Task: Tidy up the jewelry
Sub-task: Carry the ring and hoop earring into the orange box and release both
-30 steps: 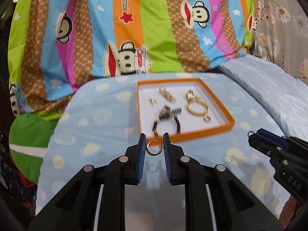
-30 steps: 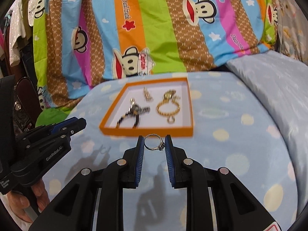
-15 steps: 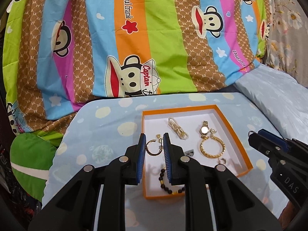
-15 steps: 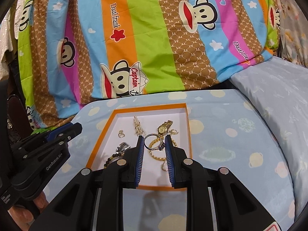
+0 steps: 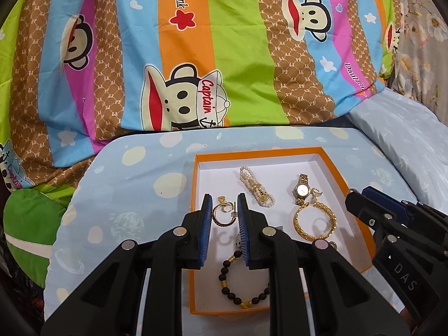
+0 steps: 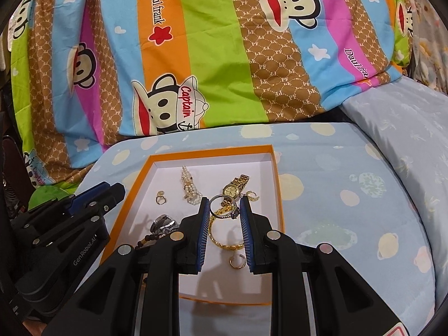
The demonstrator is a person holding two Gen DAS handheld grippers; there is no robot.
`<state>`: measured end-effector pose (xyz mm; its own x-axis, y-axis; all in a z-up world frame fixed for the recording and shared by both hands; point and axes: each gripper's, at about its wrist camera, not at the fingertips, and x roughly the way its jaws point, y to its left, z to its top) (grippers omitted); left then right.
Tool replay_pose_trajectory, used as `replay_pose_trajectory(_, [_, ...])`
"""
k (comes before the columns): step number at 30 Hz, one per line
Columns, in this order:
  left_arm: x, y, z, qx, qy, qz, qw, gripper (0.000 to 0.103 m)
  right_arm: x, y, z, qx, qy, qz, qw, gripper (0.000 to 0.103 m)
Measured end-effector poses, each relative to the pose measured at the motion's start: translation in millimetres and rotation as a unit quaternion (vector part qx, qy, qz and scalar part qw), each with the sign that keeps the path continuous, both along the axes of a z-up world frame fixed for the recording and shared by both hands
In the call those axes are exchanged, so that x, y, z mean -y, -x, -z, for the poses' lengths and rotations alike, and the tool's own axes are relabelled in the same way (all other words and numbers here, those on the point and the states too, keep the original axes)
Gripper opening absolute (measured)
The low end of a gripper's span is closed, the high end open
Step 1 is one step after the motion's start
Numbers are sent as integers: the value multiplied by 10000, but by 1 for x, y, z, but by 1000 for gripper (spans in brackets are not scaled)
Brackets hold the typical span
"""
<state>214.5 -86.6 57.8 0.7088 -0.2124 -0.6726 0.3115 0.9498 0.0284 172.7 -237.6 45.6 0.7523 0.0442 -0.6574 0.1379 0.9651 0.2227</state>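
An orange-rimmed tray [image 5: 259,153] with a white floor lies on the blue spotted cloth; it also shows in the right wrist view [image 6: 212,149]. It holds a pearl bracelet [image 5: 256,187], a gold watch [image 5: 301,189], a gold chain bracelet [image 5: 313,221] and a dark bead bracelet [image 5: 240,282]. My left gripper [image 5: 224,210] is shut on a gold hoop earring [image 5: 222,214] above the tray's left side. My right gripper [image 6: 224,208] is shut on a silver ring with a dark stone [image 6: 224,208] above the tray's middle.
A striped monkey-print blanket [image 5: 196,56] rises behind the cloth-covered surface [image 5: 126,196]. A pale blue pillow [image 6: 406,140] lies at the right. The right gripper's body [image 5: 406,238] stands by the tray's right rim. A small gold ring [image 6: 161,197] lies in the tray.
Both grippers have moved forward from in front of the tray to above it, each still holding its piece.
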Motion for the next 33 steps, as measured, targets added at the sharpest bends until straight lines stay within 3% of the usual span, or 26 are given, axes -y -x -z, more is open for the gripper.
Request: replay_pose_trajectory(33, [11, -22, 25, -251, -103, -65, 9996, 19, -6, -27, 18, -170, 231, 8, 9996, 22])
